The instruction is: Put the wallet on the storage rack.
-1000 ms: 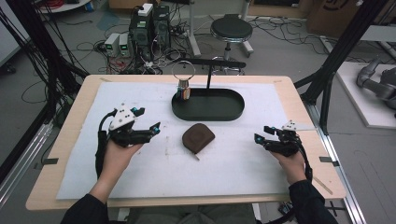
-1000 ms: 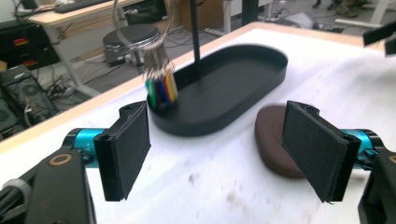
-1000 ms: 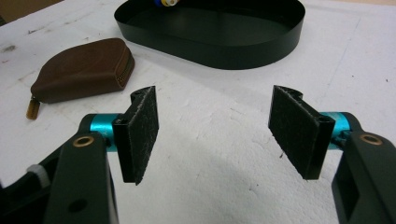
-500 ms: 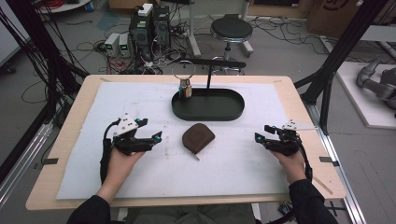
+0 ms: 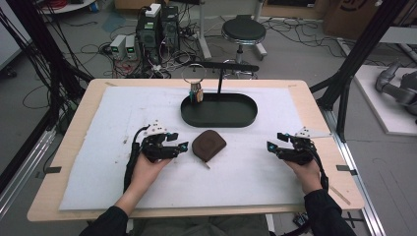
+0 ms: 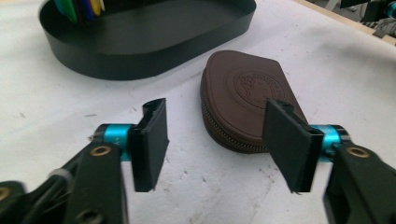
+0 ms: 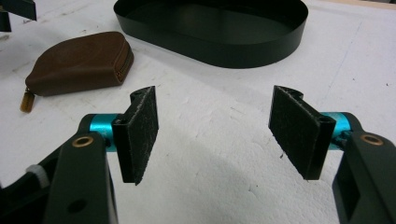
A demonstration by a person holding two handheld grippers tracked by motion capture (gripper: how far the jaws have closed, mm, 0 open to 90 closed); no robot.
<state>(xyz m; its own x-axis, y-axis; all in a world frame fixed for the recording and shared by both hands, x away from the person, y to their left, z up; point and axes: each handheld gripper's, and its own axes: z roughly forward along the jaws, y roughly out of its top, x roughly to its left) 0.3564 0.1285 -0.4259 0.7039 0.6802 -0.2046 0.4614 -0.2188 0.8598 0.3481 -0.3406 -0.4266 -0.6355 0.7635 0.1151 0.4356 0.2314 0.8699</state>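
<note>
While both sets of jaws stand wide apart and empty, the left gripper (image 5: 183, 146) sits just left of the brown pouch (image 5: 209, 144), near the black tray (image 5: 219, 119); the right gripper (image 5: 269, 146) rests well apart.

The tray (image 6: 140, 51) is cut off at the left gripper view's top, and the right jaw hides part of the pouch (image 6: 247, 98).

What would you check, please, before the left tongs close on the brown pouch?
1. Left tongs open: ok.
2. Brown pouch between the pads: not ok; it lies just ahead, toward the right pad.
3. Pouch flat on the white mat: ok.
4. Pouch zipped shut: cannot tell.
5. Right tongs open and apart from the pouch: ok.
6. Black tray apart from the pouch: ok.
</note>
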